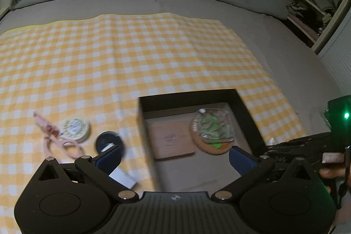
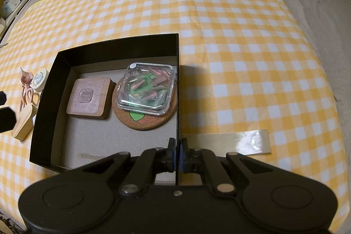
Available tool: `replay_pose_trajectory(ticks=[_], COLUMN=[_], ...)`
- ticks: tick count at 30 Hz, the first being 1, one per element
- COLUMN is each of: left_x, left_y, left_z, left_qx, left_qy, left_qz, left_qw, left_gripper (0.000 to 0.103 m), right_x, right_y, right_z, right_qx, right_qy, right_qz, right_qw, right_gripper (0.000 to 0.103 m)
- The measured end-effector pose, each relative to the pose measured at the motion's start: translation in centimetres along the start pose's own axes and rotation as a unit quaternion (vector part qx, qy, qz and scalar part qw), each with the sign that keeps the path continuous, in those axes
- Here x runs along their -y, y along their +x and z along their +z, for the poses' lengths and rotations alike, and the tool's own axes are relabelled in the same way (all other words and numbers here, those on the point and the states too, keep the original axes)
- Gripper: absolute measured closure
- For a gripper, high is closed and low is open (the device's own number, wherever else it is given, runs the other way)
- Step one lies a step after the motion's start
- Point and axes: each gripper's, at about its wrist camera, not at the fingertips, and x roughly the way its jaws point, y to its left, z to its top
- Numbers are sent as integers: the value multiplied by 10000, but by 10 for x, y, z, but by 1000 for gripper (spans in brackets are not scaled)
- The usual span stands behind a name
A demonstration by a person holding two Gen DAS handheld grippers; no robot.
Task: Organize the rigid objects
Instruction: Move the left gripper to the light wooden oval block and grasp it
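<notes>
Yellow checked cloth [image 2: 241, 41] over the bed, black box [image 2: 122, 43] on it already holding wooden block [image 2: 88, 98], cork coaster [image 2: 142, 120] and clear case [image 2: 147, 87]. Right gripper [image 2: 177, 152] clamped on the box wall, left gripper [image 1: 175, 157] wide open, empty. Round tin [image 1: 75, 128], black disc [image 1: 108, 142], pink scissors [image 1: 52, 137] left outside; could tip the box if yanked

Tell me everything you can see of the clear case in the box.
The clear case is a square, round-cornered, transparent box, plastic by its look, lid shut, with a white dot near one corner. Inside lie pink and pale green pieces, too small to name. It lies flat on a round cork coaster, in the black box by its right wall, beside a wooden block it seems not to touch. Neither gripper touches it.
</notes>
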Motion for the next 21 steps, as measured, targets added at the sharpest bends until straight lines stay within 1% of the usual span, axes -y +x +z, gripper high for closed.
replay_pose_trajectory(ticks=[6,9,15,21], left_x=[-32,-51,-84,-109], left_y=[-5,-4,7,19], left_z=[-9,-14,-27,-40], left_qx=[-73,-156,-494,-869], left_qy=[-174,-210,45,247], left_qz=[248,457,928,1232], left_qw=[9995,9986,9944,9883], left_gripper=[0,0,0,0], right_x=[0,0,0,0], right_y=[0,0,0,0], right_z=[0,0,0,0], right_qx=[2,1,1,2], right_qy=[7,4,4,4], right_qz=[7,0,-2,-3], right_qw=[10000,10000,10000,10000], right_gripper=[99,99,99,99])
